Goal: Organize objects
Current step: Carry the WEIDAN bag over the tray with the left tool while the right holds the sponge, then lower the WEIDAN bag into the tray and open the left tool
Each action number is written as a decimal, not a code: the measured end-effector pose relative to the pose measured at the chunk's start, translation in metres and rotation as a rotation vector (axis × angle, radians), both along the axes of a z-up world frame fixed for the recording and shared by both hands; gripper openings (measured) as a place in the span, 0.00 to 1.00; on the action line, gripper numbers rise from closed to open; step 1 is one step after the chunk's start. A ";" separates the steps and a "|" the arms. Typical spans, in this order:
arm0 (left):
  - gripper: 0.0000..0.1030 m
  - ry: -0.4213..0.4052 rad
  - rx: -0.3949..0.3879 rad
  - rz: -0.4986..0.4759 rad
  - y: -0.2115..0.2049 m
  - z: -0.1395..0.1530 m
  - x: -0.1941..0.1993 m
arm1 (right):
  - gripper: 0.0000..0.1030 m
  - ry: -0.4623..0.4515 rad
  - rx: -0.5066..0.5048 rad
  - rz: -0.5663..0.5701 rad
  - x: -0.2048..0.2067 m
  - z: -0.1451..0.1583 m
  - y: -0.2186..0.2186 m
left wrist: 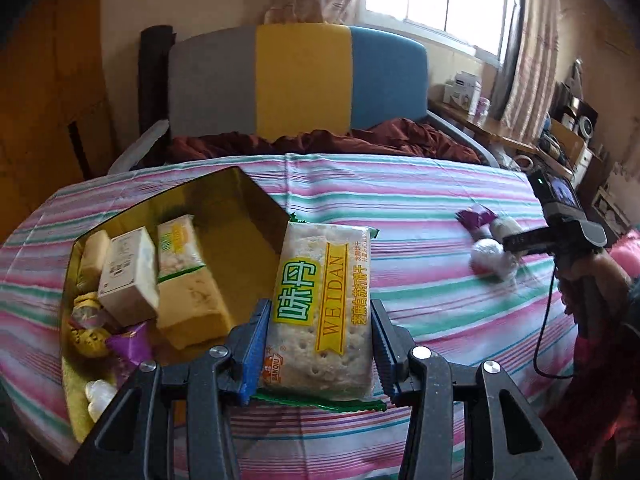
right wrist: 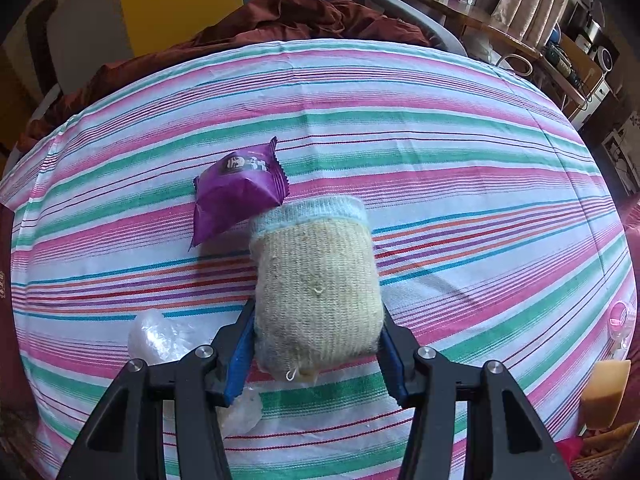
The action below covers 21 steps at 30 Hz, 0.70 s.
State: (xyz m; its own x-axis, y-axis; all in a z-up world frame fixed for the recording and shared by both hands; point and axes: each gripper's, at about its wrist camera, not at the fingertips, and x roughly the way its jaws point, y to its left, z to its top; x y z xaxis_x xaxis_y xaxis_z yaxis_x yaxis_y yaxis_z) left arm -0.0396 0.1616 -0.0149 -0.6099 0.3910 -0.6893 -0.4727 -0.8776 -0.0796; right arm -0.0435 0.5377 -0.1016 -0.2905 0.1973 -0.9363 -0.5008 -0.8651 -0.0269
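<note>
Left gripper (left wrist: 318, 332) jaws are pinching one WEIDAN cracker pack (left wrist: 322, 304) by its long edges, frame centre, just right of the gold box (left wrist: 256, 216). Right gripper (right wrist: 318, 336) jaws are clamping one knitted scrubbing pad (right wrist: 318, 284), frame centre, above the striped cloth (right wrist: 440, 152).

Looks like mid-carry: both items are heading for the box. Next move is calling for swinging the pack left over the box wall, then spreading the jaws.

Count outside the box: one purple snack packet (right wrist: 236, 192) upper left of the pad, one clear plastic-wrapped item (right wrist: 160, 336) lower left. Inside the box: roughly six items, partly hidden.
</note>
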 end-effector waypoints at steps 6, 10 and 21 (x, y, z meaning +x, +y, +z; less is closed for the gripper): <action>0.46 -0.011 0.094 0.198 -0.105 0.013 -0.032 | 0.52 -0.003 0.007 0.002 0.000 0.003 -0.002; 0.46 0.002 0.068 0.248 -0.144 0.006 -0.032 | 0.52 -0.005 0.010 0.004 0.005 0.003 0.001; 0.47 0.027 -0.096 0.000 -0.081 -0.027 -0.043 | 0.52 -0.006 0.012 0.002 0.001 0.003 -0.002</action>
State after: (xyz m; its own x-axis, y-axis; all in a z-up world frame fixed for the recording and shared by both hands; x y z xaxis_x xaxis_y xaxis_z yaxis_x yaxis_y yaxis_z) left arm -0.0822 0.0810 -0.0421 -0.6286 0.3240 -0.7070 -0.4736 -0.8805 0.0176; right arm -0.0424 0.5357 -0.0983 -0.2849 0.2082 -0.9357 -0.4986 -0.8658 -0.0409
